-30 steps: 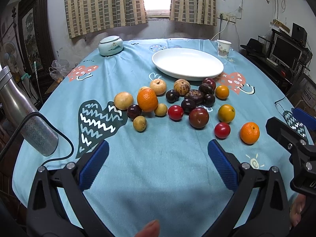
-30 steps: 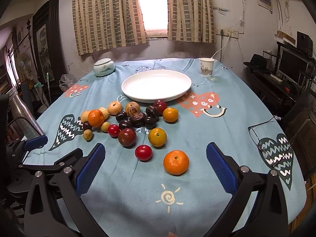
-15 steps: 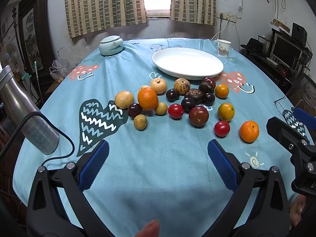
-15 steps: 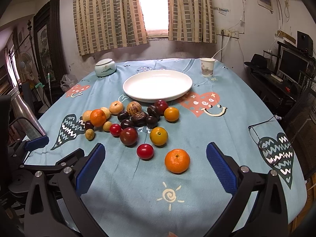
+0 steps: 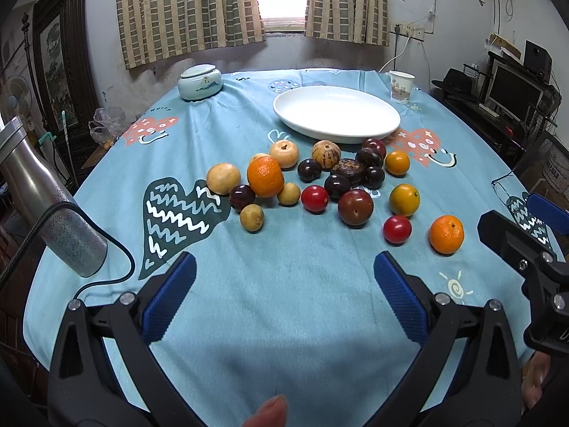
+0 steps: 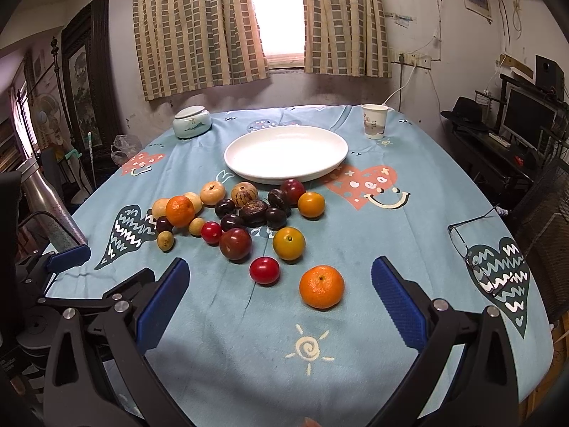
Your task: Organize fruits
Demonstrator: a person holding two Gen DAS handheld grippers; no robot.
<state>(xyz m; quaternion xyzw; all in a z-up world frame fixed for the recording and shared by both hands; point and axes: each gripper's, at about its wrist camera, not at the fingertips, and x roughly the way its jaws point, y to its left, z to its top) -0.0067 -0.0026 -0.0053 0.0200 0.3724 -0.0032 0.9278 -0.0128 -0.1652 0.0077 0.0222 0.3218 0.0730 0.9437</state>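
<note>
Several fruits lie in a loose cluster on the blue tablecloth: oranges, red tomatoes, dark plums, tan round fruits. A white oval plate [image 5: 336,113] [image 6: 286,153] stands empty behind them. My left gripper [image 5: 284,284] is open and empty, near the front edge, short of the cluster. My right gripper [image 6: 279,291] is open and empty, with an orange [image 6: 321,286] [image 5: 446,233] and a red tomato [image 6: 264,270] [image 5: 397,228] just beyond its fingertips. A second orange [image 5: 265,176] [image 6: 179,210] sits at the cluster's left.
A lidded pale ceramic jar [image 5: 200,82] stands at the back left, a paper cup [image 6: 373,120] at the back right. Eyeglasses [image 6: 473,242] lie at the right edge. A metal bottle [image 5: 46,210] with a cable is at the left edge.
Both grippers have drifted slightly; the view of the fruits shifted a little. No fruit has moved.
</note>
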